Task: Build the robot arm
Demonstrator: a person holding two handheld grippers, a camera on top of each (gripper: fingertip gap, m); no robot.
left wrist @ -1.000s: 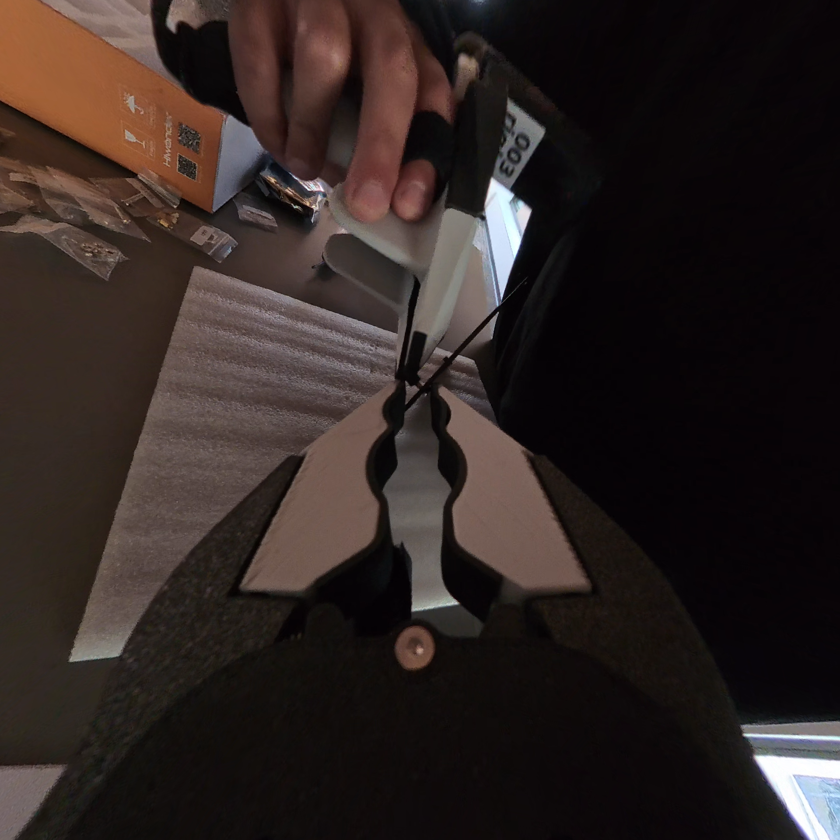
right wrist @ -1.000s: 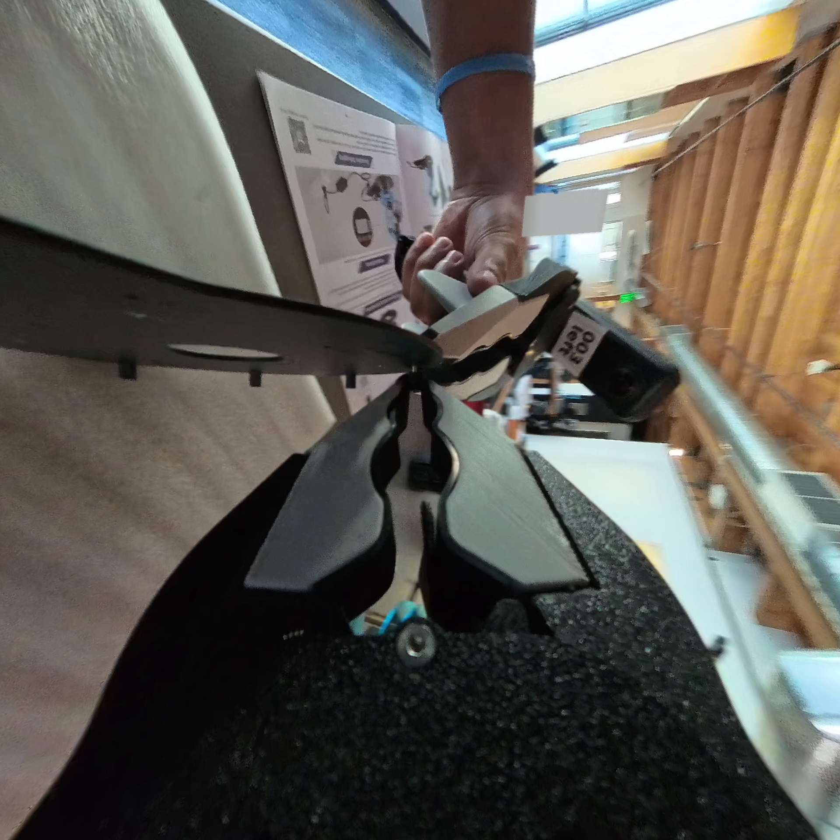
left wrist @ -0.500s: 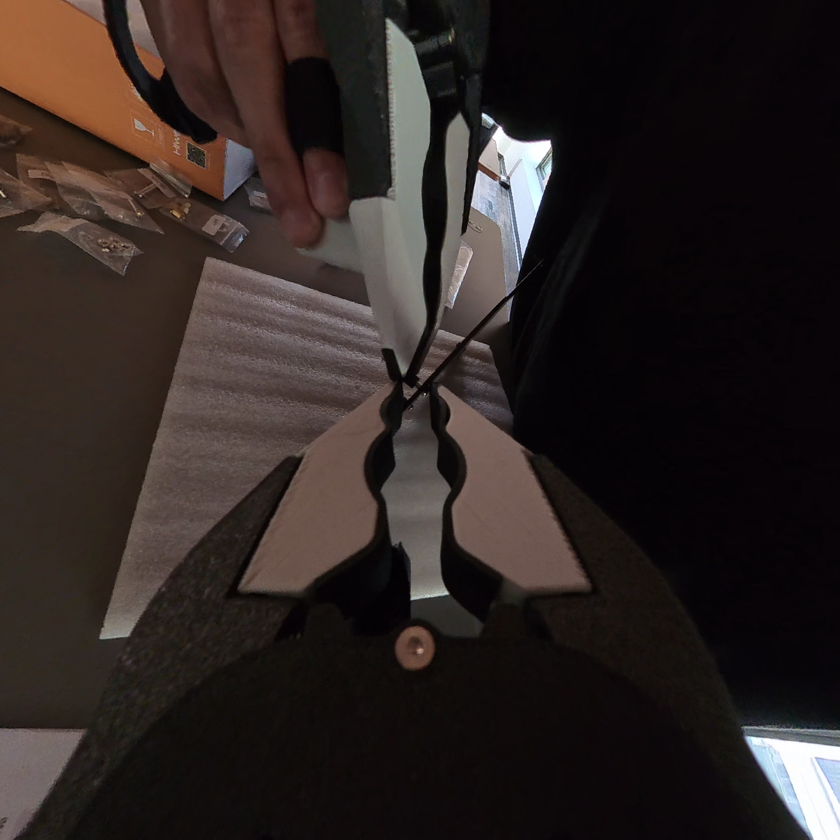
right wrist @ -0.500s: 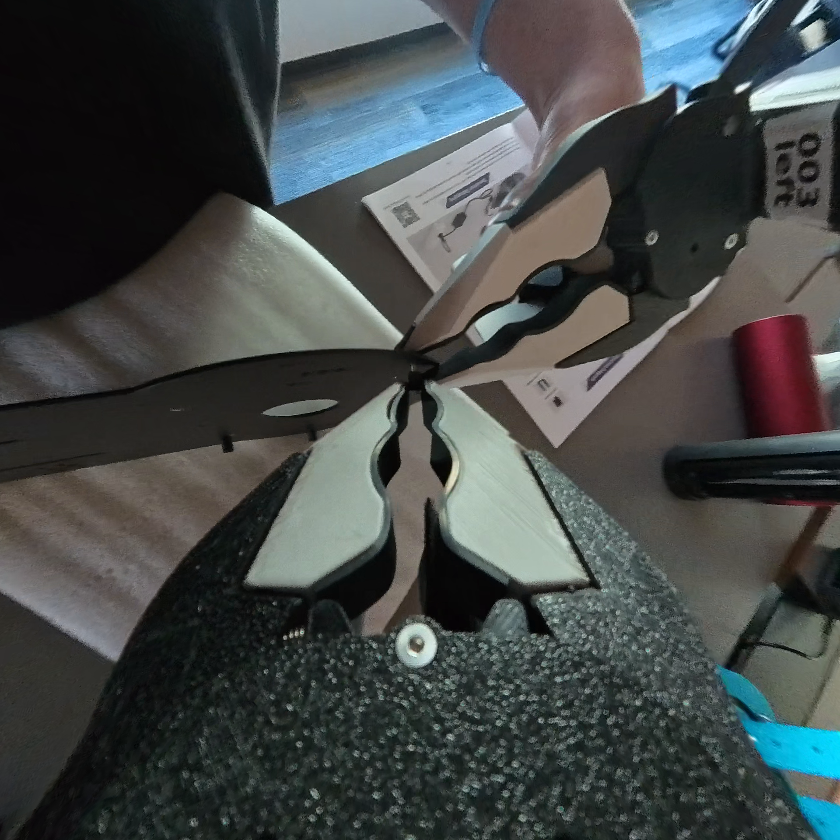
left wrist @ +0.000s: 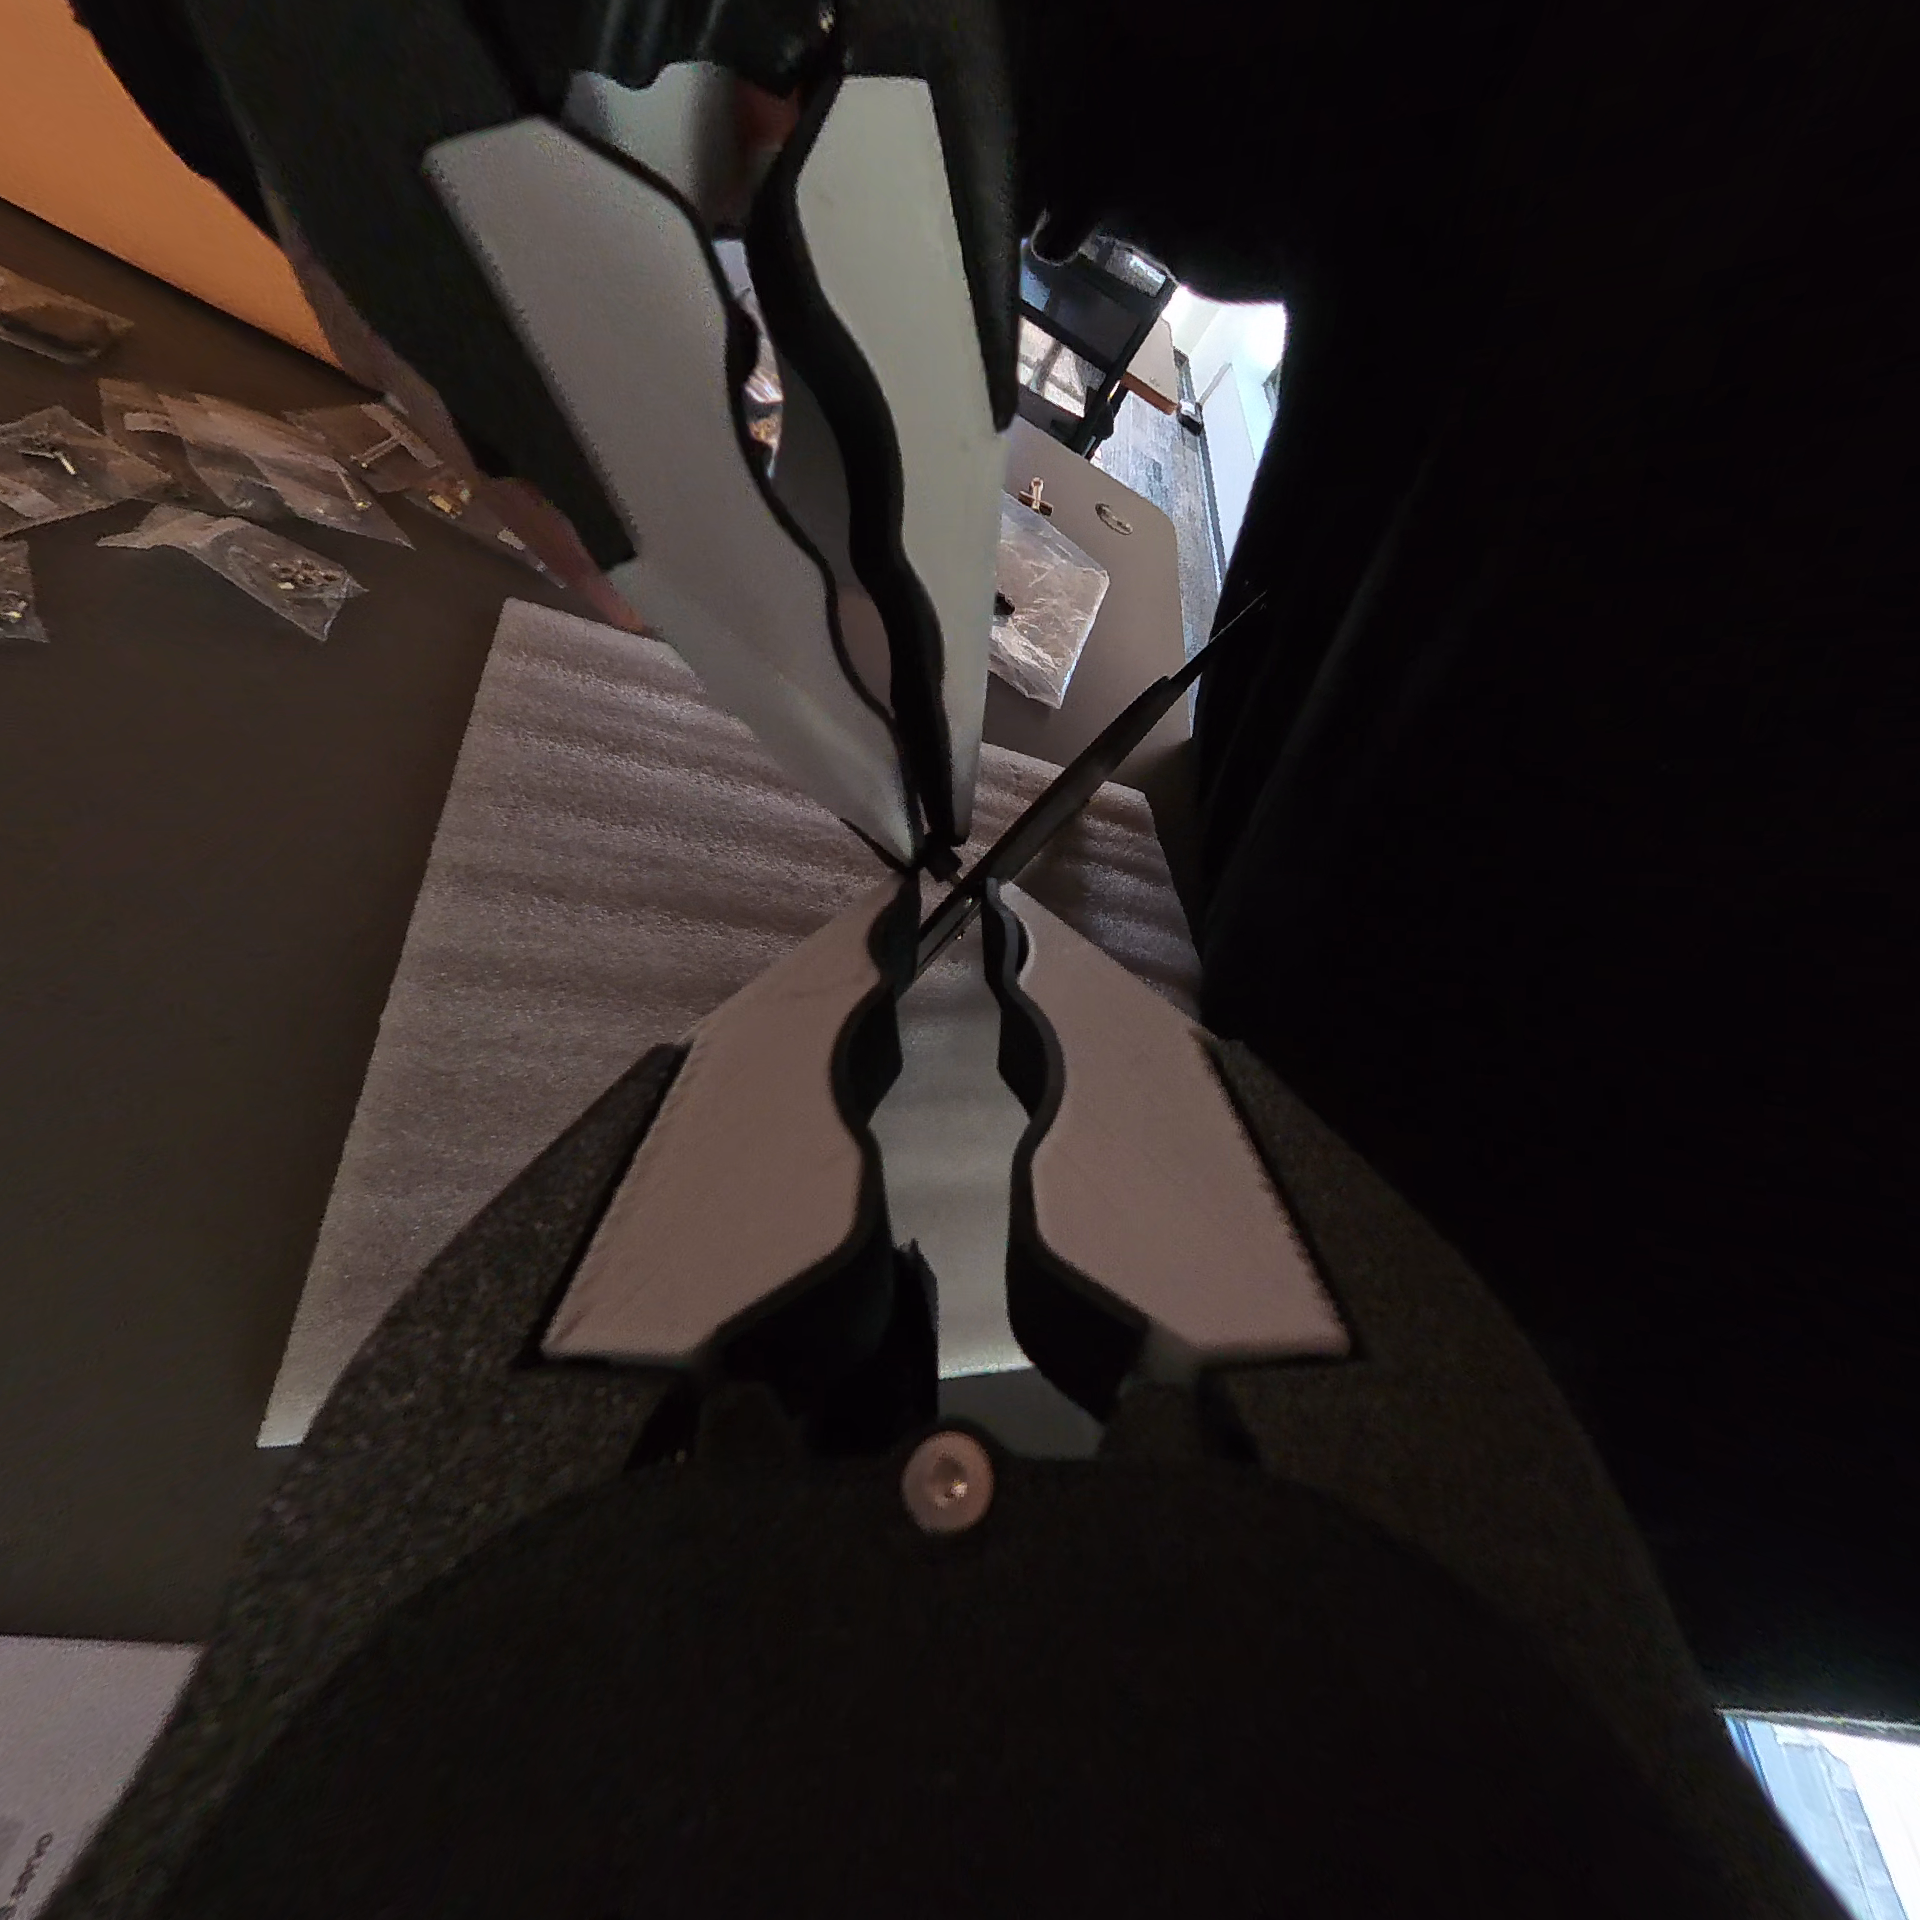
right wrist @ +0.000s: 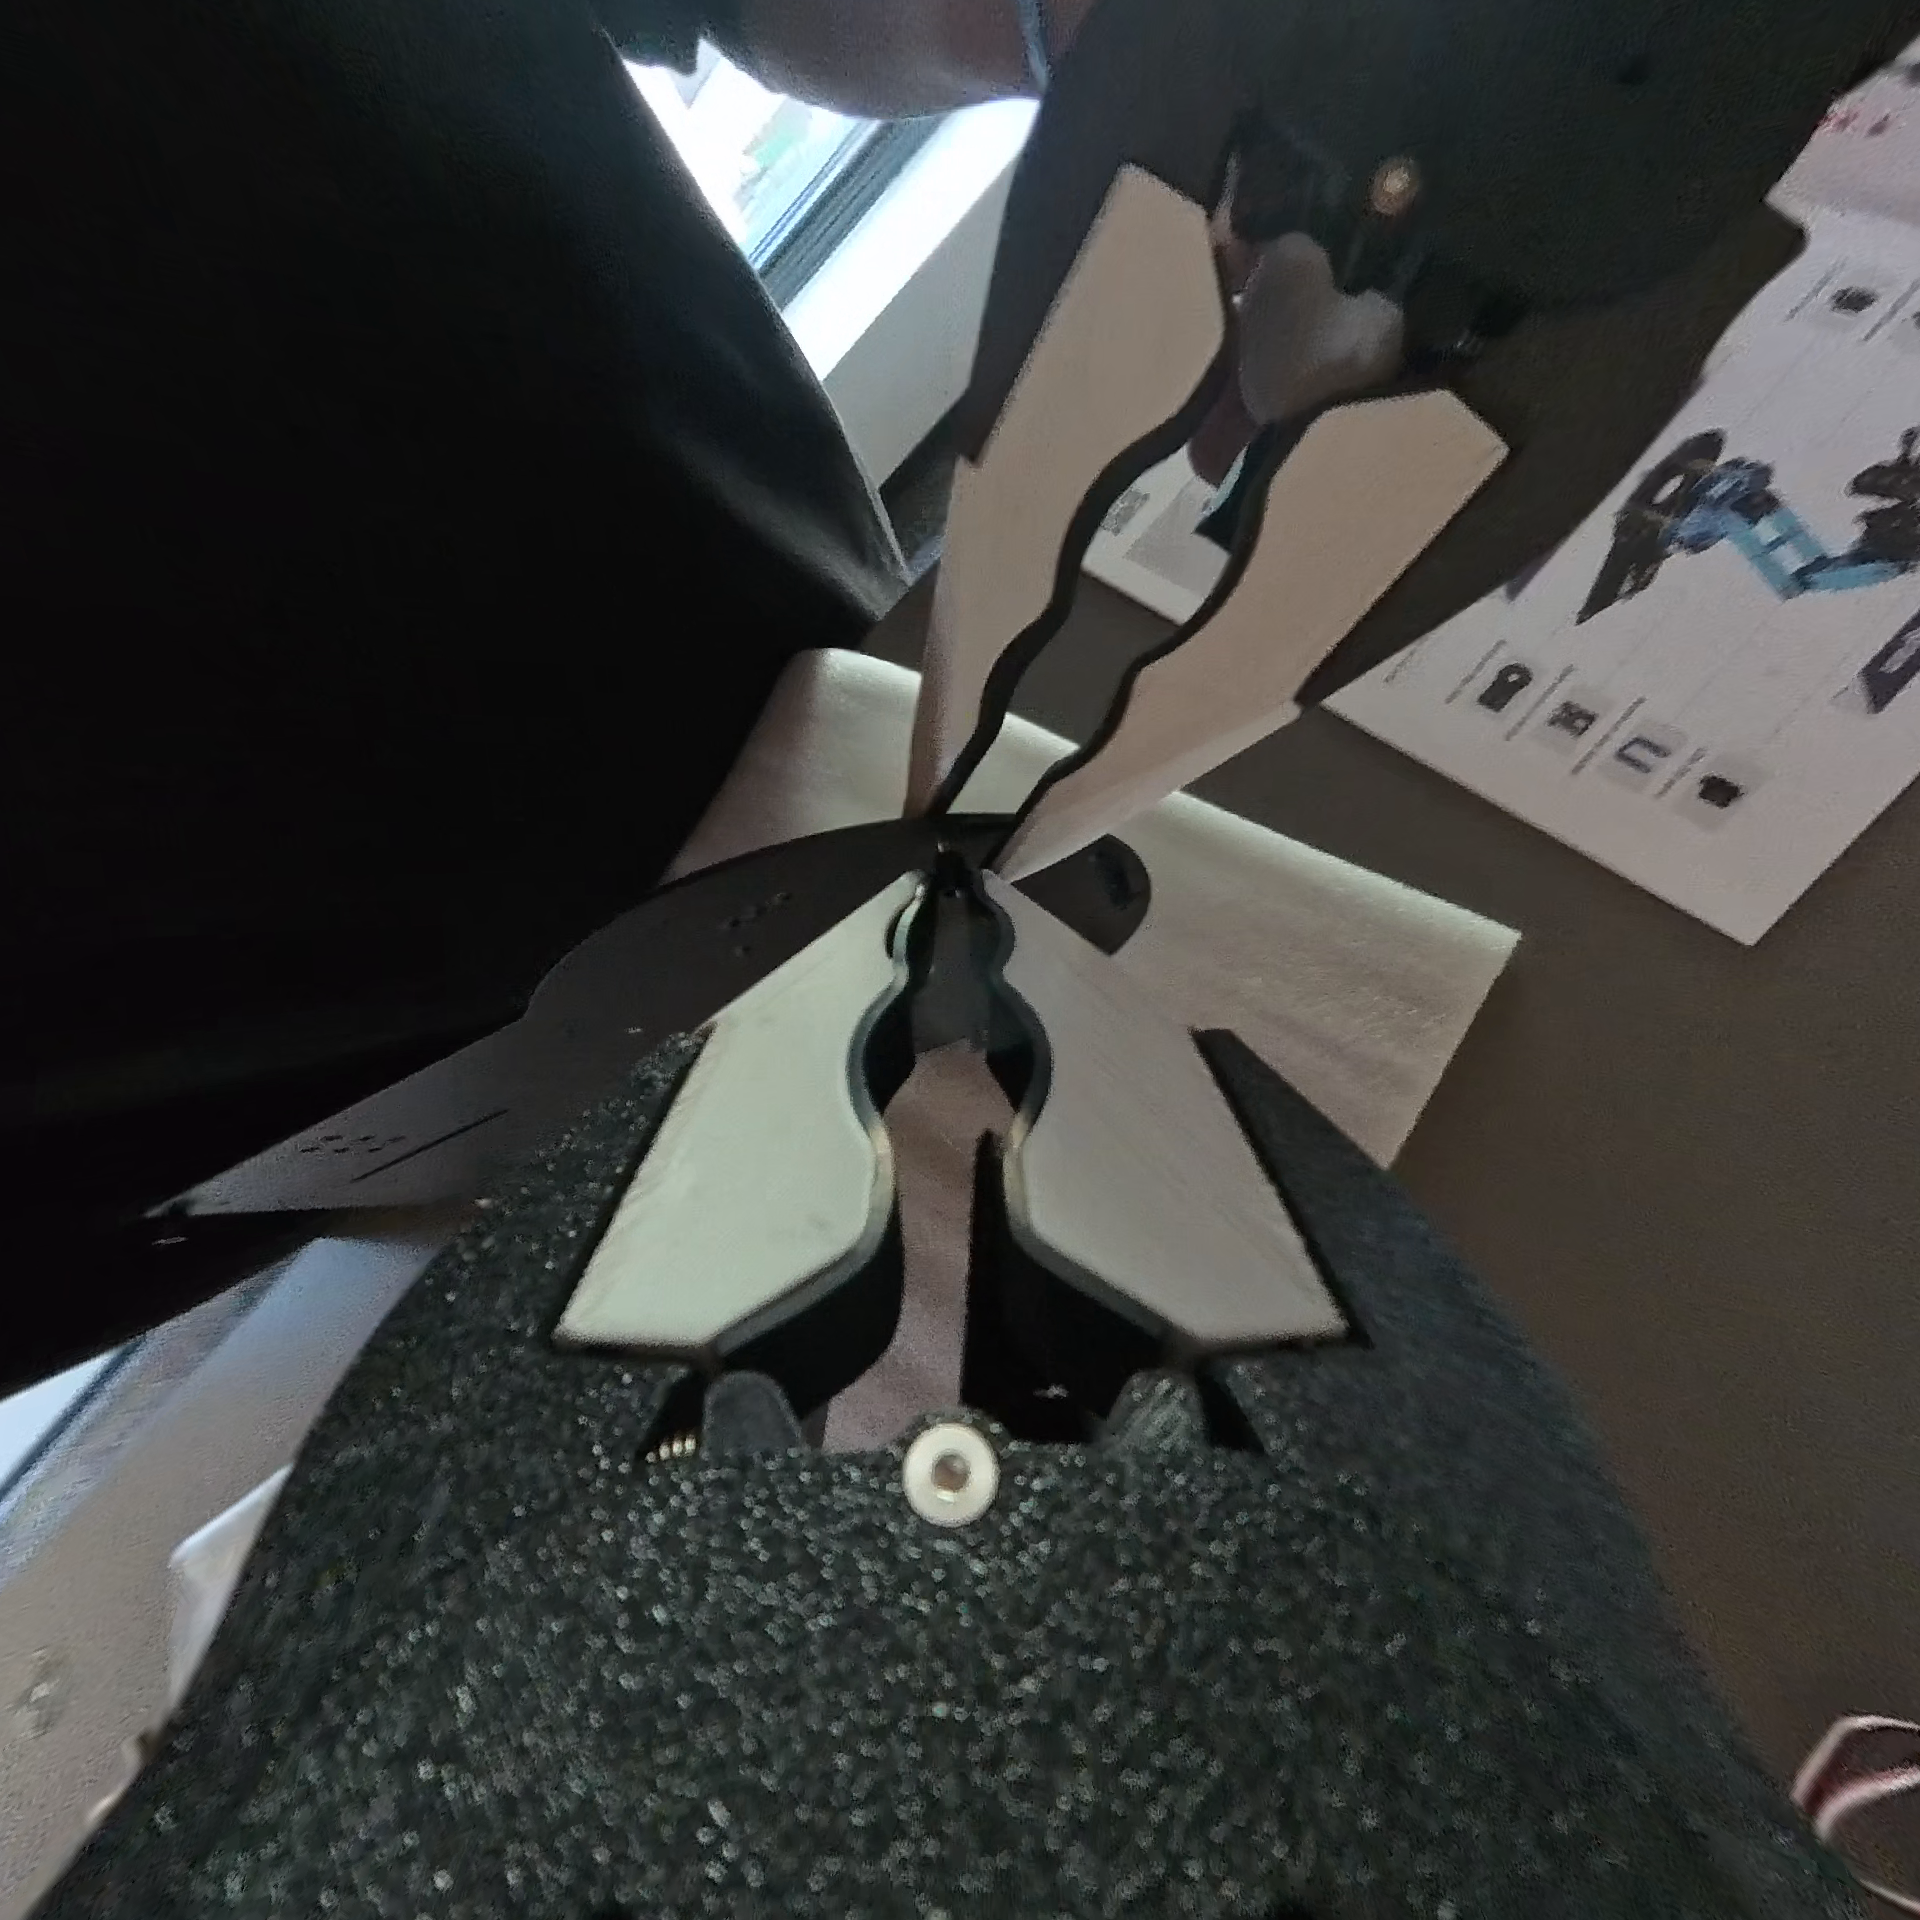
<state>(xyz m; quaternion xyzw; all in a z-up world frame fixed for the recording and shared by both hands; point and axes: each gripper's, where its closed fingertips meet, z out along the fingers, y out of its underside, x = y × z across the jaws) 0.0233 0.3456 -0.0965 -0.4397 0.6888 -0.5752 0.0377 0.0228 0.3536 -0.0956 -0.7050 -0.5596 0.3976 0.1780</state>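
Observation:
A thin flat black plate with small holes is held above a white foam sheet. In the left wrist view it shows edge-on as a thin black line. My left gripper is shut on the plate's end. My right gripper is shut on the same end, tip to tip with the left. The right gripper's pale fingers come down from above in the left wrist view. The left gripper's fingers come down from above in the right wrist view. The exact contact point is hidden between the tips.
The foam sheet lies on a dark table. Several small clear hardware bags and an orange box are at the far left. A printed sheet lies on the right. A person's dark clothing is close by. Left and right tips are no more than a few centimetres apart.
The right gripper has swung round the plate's end and now looks down at the table. In the left wrist view it looms closer and the hand is out of sight. Both stayed shut.

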